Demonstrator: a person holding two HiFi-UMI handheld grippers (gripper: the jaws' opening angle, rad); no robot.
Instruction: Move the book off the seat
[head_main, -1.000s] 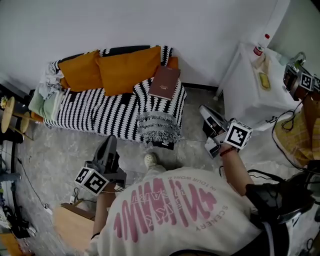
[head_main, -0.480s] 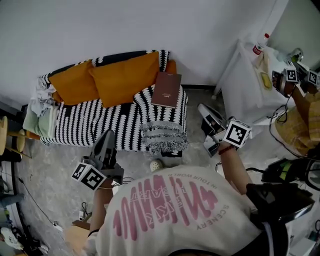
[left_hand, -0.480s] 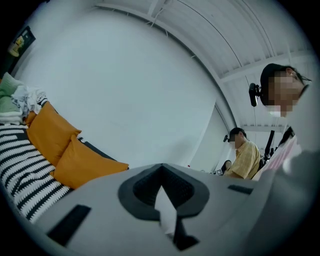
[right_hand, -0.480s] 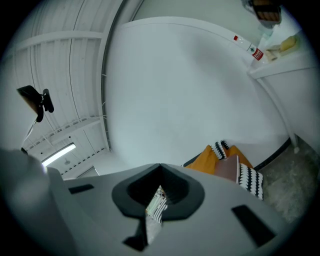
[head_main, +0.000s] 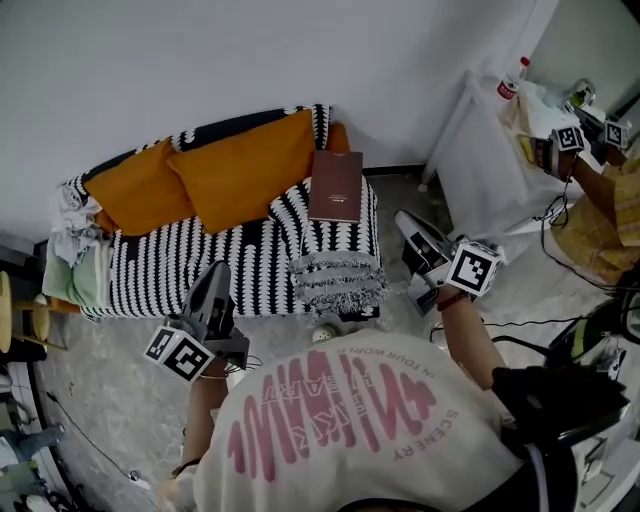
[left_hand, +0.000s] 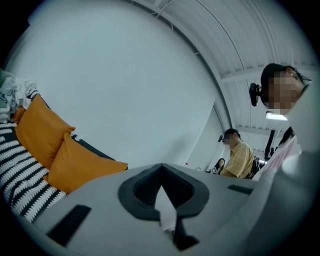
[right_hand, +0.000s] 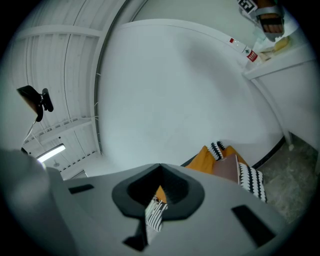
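A brown book lies flat on the right end of the sofa, which wears a black-and-white striped cover, beside two orange cushions. My left gripper hovers over the floor in front of the sofa, shut and empty. My right gripper is to the right of the sofa's end, well short of the book, also shut with nothing in it. In the right gripper view the book shows beyond the shut jaws of that gripper. The left gripper view shows the cushions past the left gripper.
A fringed throw hangs over the sofa's front right corner. Crumpled clothes lie at its left end. A white table with a bottle stands at the right, where another person works. A shoe sits on the floor.
The head view has drifted, so the sofa and book sit a little lower and further right in frame. Both grippers stay shut at about the same places. The book has not moved on the seat.
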